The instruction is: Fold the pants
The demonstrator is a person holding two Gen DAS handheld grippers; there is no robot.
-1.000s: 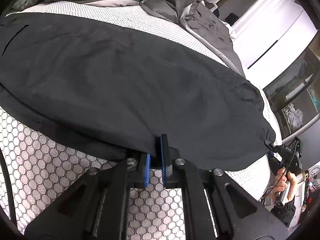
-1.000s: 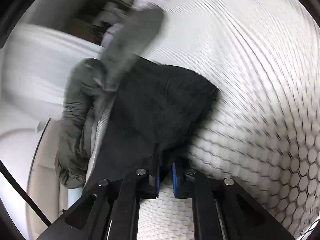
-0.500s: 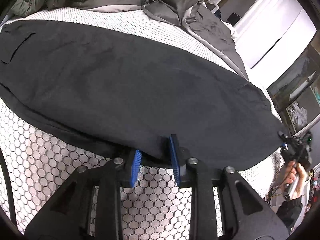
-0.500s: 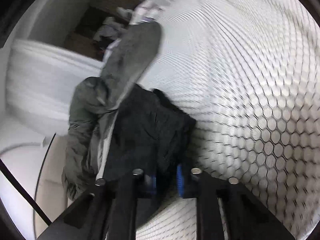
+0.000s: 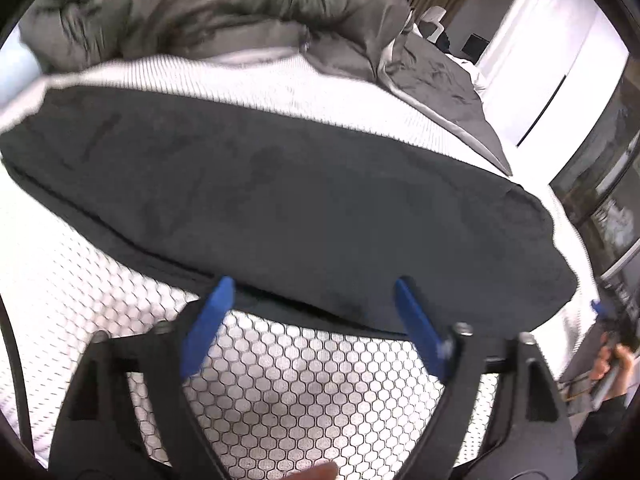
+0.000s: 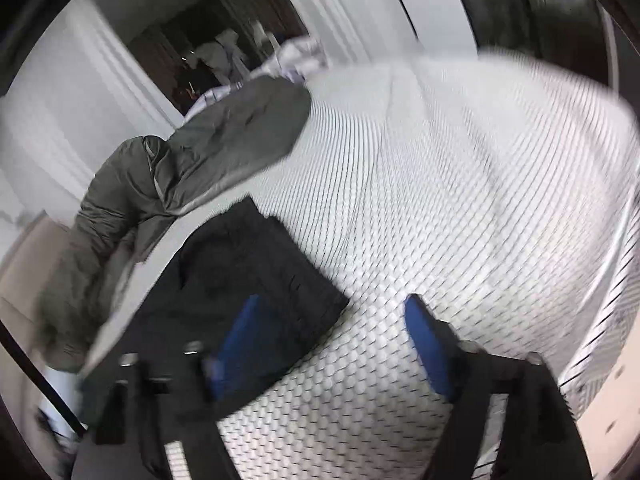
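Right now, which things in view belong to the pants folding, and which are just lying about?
Part of the job:
- black pants, flat on the honeycomb-patterned bed cover
- left gripper, jaws opening, clear of the cloth
- right gripper, jaws opening, nothing pinched

Just lying about:
- grey-green duvet, bunched behind the pants
- white wardrobe doors
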